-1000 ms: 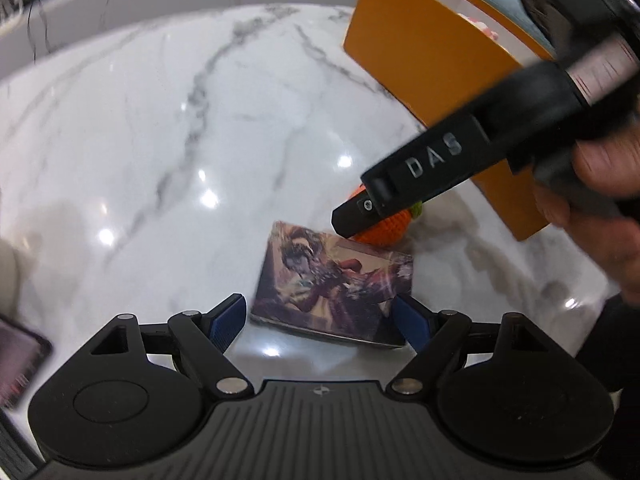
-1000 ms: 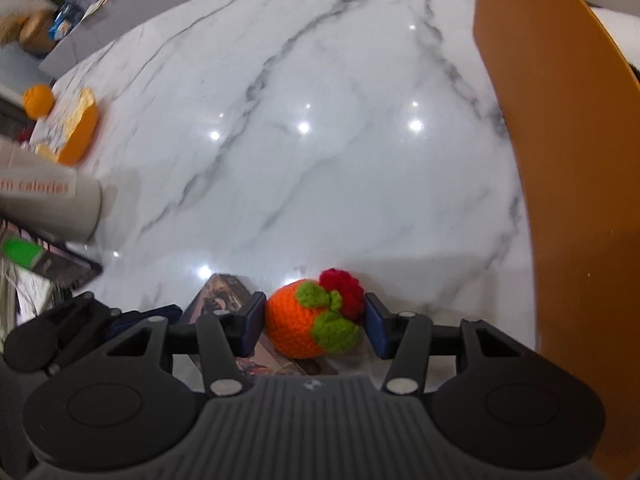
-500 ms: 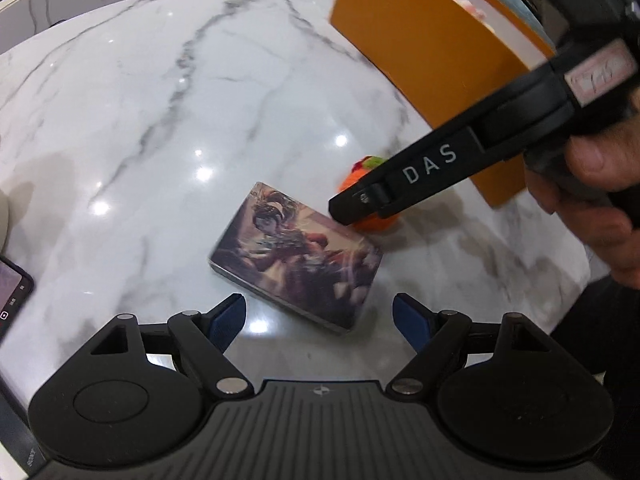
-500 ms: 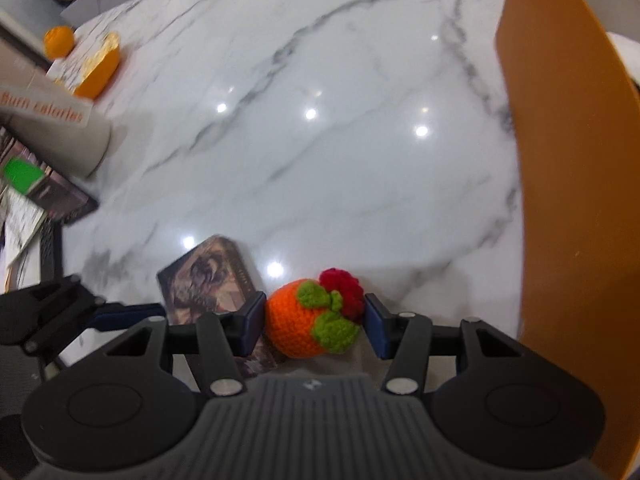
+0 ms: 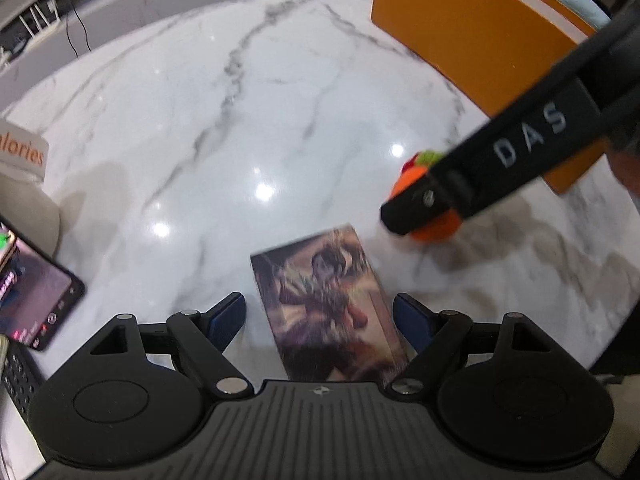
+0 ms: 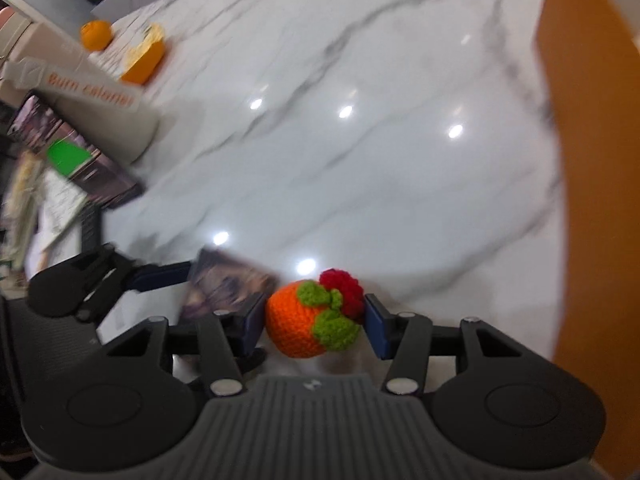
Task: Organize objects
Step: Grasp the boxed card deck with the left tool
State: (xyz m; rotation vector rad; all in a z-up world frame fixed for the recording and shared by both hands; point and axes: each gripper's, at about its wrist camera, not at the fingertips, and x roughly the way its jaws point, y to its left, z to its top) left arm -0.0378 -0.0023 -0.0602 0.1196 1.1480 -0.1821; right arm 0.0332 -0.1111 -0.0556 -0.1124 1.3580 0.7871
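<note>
Right gripper [image 6: 314, 320] is clamped on the crocheted orange [image 6: 308, 320], both pads pressing its sides; the grip reads the same as a second ago, with the toy seated no differently between the pads. Left gripper [image 5: 320, 320] stands wide apart, holding nothing. The change lies with the picture tin [image 5: 326, 312]: a second ago it lay broadside across the left wrist view, beyond the pads; it now lies lengthwise between them, reaching back towards the gripper body, with a clear gap on the left pad's side and the right pad close beside it, contact not confirmed. Both views are blurred, consistent with hands in motion. The orange is now well to the right of the tin in the left view, nearer the orange box [image 5: 472, 40], where earlier it sat just behind the tin. The tin rests flat on the marble table [image 5: 280, 120]. Judgement: the toy appears bound for the box, and the left gripper is lined up to close on the tin. Risk noted: the tin is flat and smooth, and its lid may slip under a shallow pinch. A phone [image 5: 32, 288] lies at the left edge, clear of the work.
</note>
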